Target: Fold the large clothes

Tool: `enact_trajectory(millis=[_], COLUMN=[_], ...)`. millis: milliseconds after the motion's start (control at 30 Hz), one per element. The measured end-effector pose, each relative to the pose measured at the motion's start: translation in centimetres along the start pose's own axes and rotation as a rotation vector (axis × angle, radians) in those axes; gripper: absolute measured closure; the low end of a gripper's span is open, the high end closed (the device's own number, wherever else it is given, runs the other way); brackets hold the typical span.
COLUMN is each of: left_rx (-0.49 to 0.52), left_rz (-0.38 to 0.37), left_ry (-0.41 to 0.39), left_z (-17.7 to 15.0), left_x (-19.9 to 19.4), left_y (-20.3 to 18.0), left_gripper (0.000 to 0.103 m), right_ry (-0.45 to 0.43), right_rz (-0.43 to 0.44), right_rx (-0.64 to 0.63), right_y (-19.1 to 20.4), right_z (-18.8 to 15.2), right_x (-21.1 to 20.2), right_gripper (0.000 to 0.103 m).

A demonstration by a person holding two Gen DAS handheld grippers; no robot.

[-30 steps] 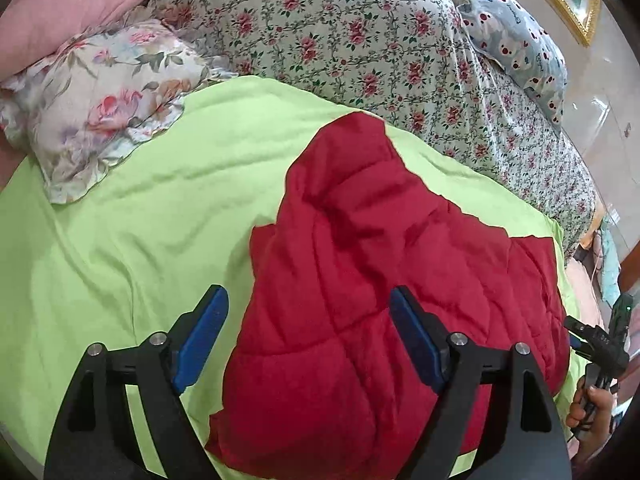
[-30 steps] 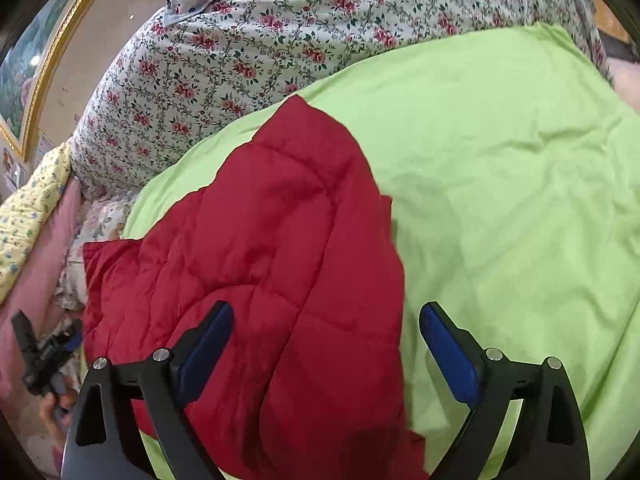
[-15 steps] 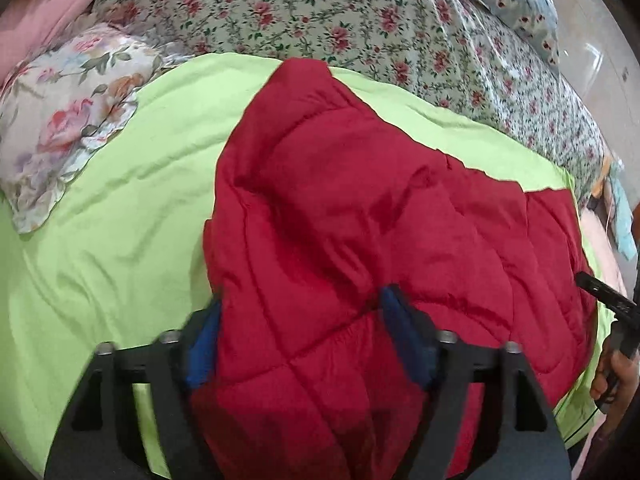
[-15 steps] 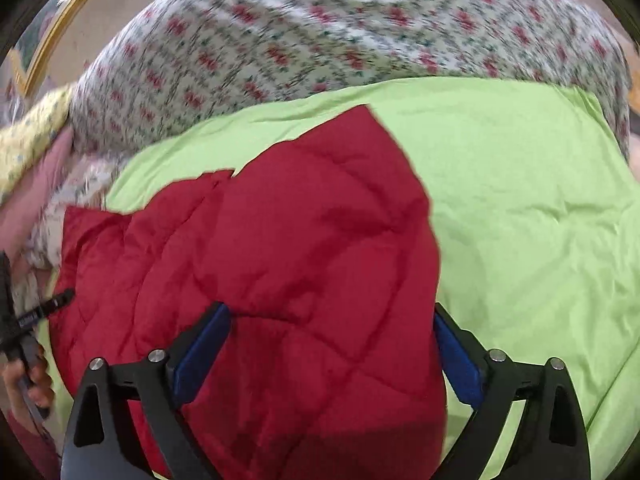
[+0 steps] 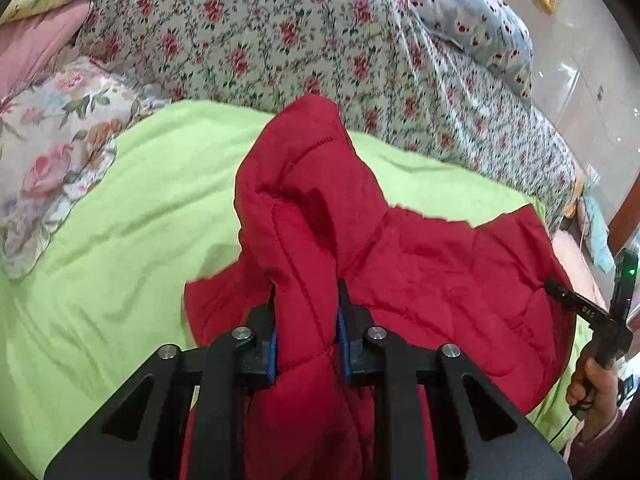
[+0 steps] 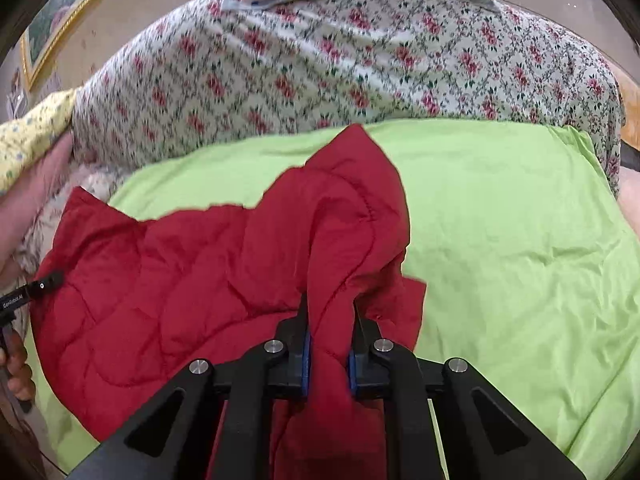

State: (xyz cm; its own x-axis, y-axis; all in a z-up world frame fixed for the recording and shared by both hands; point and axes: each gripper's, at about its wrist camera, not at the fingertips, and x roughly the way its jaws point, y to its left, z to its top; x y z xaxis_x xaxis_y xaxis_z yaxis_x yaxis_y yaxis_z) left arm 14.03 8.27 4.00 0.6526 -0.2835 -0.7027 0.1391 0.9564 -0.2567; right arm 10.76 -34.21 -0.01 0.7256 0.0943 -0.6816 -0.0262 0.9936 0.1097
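A red quilted garment (image 5: 440, 272) lies on a lime green sheet (image 5: 120, 240) on the bed. My left gripper (image 5: 306, 312) is shut on a bunched fold of its near left edge, and the cloth rises in a ridge ahead of the fingers. In the right wrist view the same red garment (image 6: 180, 280) spreads to the left, and my right gripper (image 6: 330, 328) is shut on a fold of its near right edge. The right gripper's tip (image 5: 560, 292) touches the garment's far right side in the left wrist view.
A floral bedspread (image 5: 280, 40) covers the far side of the bed. A flowered pillow (image 5: 52, 152) lies at the left, a blue patterned pillow (image 5: 472, 20) at the back right. Green sheet (image 6: 520, 240) spreads to the right of the garment. A gold picture frame (image 6: 52, 32) hangs on the wall.
Both grippers came down over the garment's near edge and closed on it. The pinched cloth now bunches up into ridges in front of each gripper.
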Motion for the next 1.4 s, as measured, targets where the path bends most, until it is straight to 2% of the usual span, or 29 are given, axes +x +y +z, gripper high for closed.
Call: enact_trajectory(millis=[133,367,700,1000,1133,1300,1333,1400], left_rx=[-0.032,-0.120,-0.135,-0.142,-0.170,-0.161,-0.161,-0.177], left_rz=[0.003,-0.008,0.011,0.008,0.013,0.040,0.043,0.029], left_ry=[0.009,0.104,0.142,0.154,0.147,0.137,0.130,0.097], left_z=[1.1,0.1,-0.8,-1.0,-1.2,-1.1,-1.1,-1.0], left_x=[1.8,6.5,9.1,9.6,9.4,8.7,8.4,7.2], left_y=[0.6,2.9,2.8,3.0,3.4,2.9,2.8,2.9], left_gripper=[0.084,0.084,0.083,0.081,0.071,0.070,0.066,0.053], right_ry=[-0.012,0.078,0.136,0.147,0.147,0.141,0.140,0.136], right_rz=[-0.002,-0.036,-0.050,-0.016,-0.020,-0.041,-0.043,-0.040], right_rx=[0.026,0.059,0.064,0.096,0.094,0.096,0.099,0.104], right_y=[-0.4,-1.4,-2.1,-2.6,-2.7,-2.7,-2.7,-2.8], right_z=[1.8,1.8,0.3,0.3,0.5,0.4,0.4,0.3], right_x=[0.9,4.9,8.2,8.6,9.0,9.5,9.4,9.4], right_gripper=[0.091,0.091,0.089,0.086,0.084,0.084,0.084,0.084])
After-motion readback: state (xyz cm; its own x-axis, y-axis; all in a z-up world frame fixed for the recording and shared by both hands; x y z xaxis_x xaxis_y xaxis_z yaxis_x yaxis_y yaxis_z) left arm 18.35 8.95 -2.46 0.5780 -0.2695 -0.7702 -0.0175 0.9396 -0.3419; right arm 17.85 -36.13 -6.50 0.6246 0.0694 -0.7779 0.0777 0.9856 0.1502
